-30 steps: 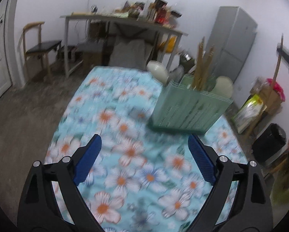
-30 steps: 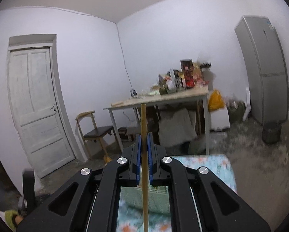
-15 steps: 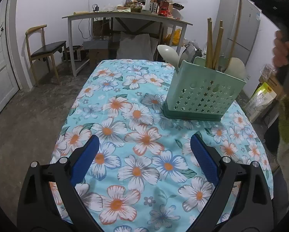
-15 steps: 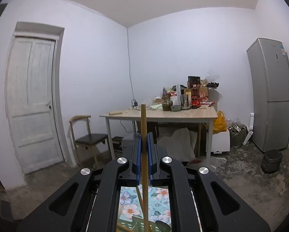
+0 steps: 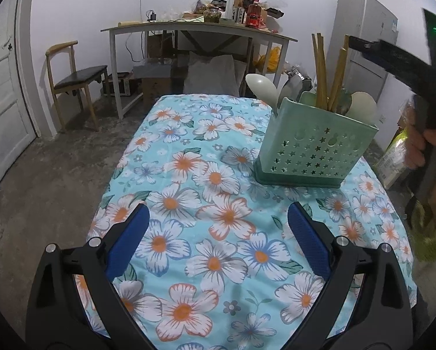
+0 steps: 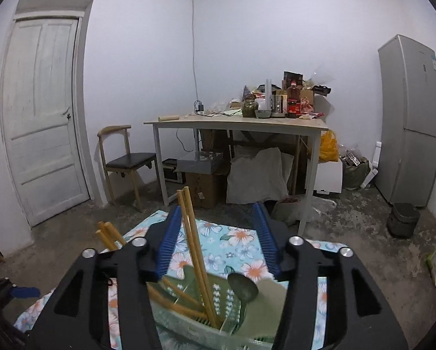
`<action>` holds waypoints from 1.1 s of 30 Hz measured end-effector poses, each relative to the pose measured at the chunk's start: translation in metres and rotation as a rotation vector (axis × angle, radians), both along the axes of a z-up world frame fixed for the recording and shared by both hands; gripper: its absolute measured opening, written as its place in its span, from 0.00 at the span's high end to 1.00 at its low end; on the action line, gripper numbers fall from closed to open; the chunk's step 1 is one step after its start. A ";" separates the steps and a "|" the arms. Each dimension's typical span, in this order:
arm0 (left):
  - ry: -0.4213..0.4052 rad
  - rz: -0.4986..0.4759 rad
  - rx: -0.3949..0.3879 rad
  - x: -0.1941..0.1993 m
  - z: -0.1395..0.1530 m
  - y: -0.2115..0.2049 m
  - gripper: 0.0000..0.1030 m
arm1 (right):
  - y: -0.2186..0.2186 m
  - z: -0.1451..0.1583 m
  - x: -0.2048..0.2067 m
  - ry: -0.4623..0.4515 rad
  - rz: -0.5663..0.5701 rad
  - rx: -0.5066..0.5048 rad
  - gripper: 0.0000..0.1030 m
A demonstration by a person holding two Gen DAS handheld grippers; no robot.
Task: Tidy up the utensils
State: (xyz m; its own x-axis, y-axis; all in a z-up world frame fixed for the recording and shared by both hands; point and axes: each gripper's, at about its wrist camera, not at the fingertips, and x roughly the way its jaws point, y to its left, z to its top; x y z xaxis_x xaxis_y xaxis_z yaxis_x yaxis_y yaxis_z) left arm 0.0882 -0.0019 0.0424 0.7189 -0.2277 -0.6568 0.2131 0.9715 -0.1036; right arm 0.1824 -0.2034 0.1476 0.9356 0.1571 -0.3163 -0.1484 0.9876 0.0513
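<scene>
A green perforated utensil holder (image 5: 314,148) stands on the right of the floral tablecloth (image 5: 212,175), with wooden chopsticks (image 5: 320,70) and pale spoons (image 5: 260,86) upright in it. My left gripper (image 5: 218,213) hovers open over the cloth in front of it, with nothing between its pads. My right gripper (image 6: 216,207) is right above the holder (image 6: 189,318) and its jaws are opening. A pair of chopsticks (image 6: 193,239) stands loose between them, close to the left pad, with its lower end in the holder. A dark spoon (image 6: 242,285) sits beside it.
A person's hand (image 5: 422,145) holds the right gripper at the table's right edge. Beyond the table are a cluttered wooden desk (image 6: 235,122), a chair (image 6: 127,160), a door (image 6: 43,110), a grey fridge (image 6: 410,116) and a small bin (image 6: 403,223).
The right gripper's jaws went from shut on a chopstick to parted, and the gripper sank over the holder. The chopstick now stands in the holder. The left gripper stayed open.
</scene>
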 end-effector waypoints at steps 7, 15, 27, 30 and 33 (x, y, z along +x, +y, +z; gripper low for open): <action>0.000 0.052 0.042 -0.003 0.002 -0.006 0.08 | -0.012 -0.004 -0.057 0.062 -0.051 0.076 0.30; -0.095 0.154 0.186 -0.015 0.015 -0.013 0.08 | -0.001 -0.043 -0.104 0.294 -0.244 0.028 0.10; -0.056 0.178 0.198 -0.022 0.037 -0.018 0.08 | 0.025 -0.064 -0.132 0.406 -0.388 -0.076 0.06; -0.051 0.155 0.179 -0.025 0.041 -0.025 0.08 | 0.023 -0.064 -0.136 0.410 -0.415 -0.090 0.06; -0.025 0.148 0.150 -0.025 0.041 -0.029 0.08 | 0.017 -0.065 -0.142 0.416 -0.447 -0.092 0.06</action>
